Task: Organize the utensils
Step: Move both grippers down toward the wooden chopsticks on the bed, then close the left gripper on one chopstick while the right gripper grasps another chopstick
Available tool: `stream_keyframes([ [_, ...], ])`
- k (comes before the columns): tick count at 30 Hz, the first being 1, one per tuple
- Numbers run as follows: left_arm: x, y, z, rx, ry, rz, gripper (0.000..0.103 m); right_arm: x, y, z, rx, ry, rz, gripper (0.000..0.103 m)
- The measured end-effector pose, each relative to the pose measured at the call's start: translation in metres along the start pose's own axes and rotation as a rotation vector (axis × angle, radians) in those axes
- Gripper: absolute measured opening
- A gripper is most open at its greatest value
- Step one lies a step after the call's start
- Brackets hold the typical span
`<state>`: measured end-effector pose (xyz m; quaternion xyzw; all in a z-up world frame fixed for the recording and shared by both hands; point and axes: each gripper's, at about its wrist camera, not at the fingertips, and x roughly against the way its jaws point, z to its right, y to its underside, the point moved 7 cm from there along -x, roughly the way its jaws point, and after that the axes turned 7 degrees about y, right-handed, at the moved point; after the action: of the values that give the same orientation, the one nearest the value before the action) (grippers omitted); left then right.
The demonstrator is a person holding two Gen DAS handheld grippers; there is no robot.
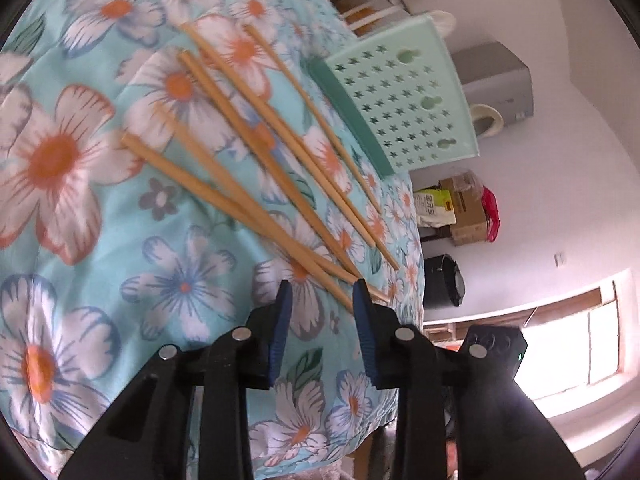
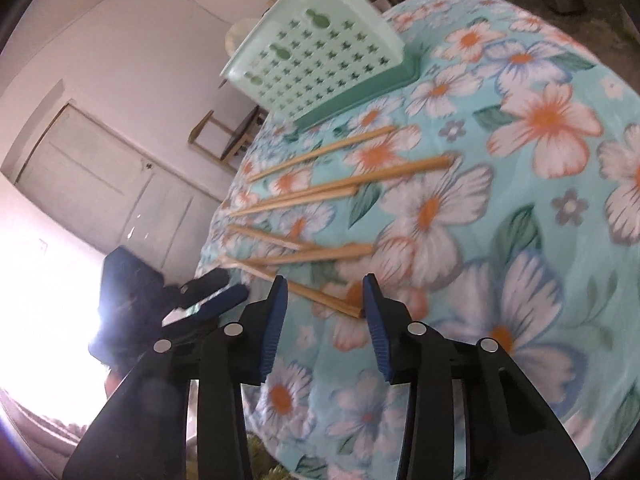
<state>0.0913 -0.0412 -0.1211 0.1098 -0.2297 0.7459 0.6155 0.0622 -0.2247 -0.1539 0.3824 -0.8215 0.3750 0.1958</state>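
Both fingers parted, gripping nothing — chopsticks scattered on floral cloth; mint rack behind.

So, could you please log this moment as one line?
left tongs: open over chopstick tips | right tongs: open astride nearest chopstick | holder: no chopsticks visible

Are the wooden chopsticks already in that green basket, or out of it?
Out. The chopsticks lie scattered on the flowered cloth, beside the green basket; none shows inside.
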Motion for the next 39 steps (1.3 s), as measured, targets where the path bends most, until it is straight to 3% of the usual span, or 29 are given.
stream_keyframes([
  [13, 0.000, -0.017, -0.021, 0.250, -0.025, 0.074, 0.029, -0.005, 0.021, -0.023, 0.105, -0.036, -0.071, 0.036],
  [22, 0.007, -0.010, -0.024, 0.228, -0.082, 0.091, 0.011, 0.006, 0.020, -0.014, 0.102, -0.030, -0.059, 0.036],
  [27, 0.018, -0.002, -0.024, 0.214, -0.094, 0.101, 0.011, 0.011, 0.017, -0.011, 0.095, -0.022, -0.043, 0.036],
  [34, 0.031, 0.003, -0.028, 0.210, -0.092, 0.094, 0.014, 0.013, 0.018, -0.015, 0.104, -0.008, -0.033, 0.037],
  [39, 0.039, -0.003, -0.027, 0.235, -0.039, 0.102, 0.034, 0.009, 0.014, -0.026, 0.130, 0.023, -0.015, 0.040],
])
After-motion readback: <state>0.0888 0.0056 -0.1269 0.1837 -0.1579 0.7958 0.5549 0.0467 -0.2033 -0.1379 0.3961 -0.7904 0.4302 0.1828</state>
